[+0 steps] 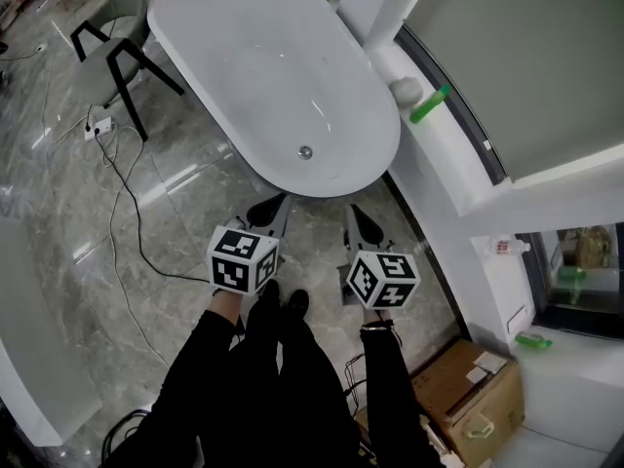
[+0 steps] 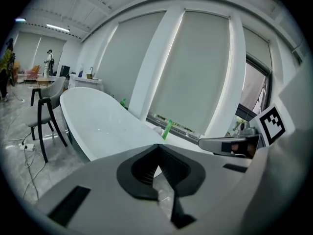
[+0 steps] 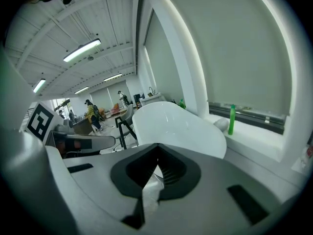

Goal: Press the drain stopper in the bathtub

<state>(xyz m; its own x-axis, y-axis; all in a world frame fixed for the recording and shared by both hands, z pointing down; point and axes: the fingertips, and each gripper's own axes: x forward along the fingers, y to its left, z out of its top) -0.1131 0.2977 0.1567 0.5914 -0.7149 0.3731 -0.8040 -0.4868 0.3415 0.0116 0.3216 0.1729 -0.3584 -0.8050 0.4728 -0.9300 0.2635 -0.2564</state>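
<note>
A white oval bathtub (image 1: 244,57) stands on the grey marble floor, with its round metal drain stopper (image 1: 305,151) on the bottom near the end closest to me. Both grippers hang outside that near end, below the rim. My left gripper (image 1: 272,204) is shut and holds nothing; my right gripper (image 1: 357,214) is likewise shut and holds nothing. In the left gripper view the left gripper (image 2: 159,148) has its jaws meeting at the tip, with the bathtub (image 2: 102,116) beyond. The right gripper (image 3: 157,148) looks the same in front of the bathtub (image 3: 171,124). The stopper is hidden in both gripper views.
A white window sill runs along the tub's right with a green bottle (image 1: 429,105) and a white round object (image 1: 405,89). A black-legged chair (image 1: 122,47) and a power strip with cable (image 1: 97,127) lie left. A cardboard box (image 1: 468,398) sits at lower right.
</note>
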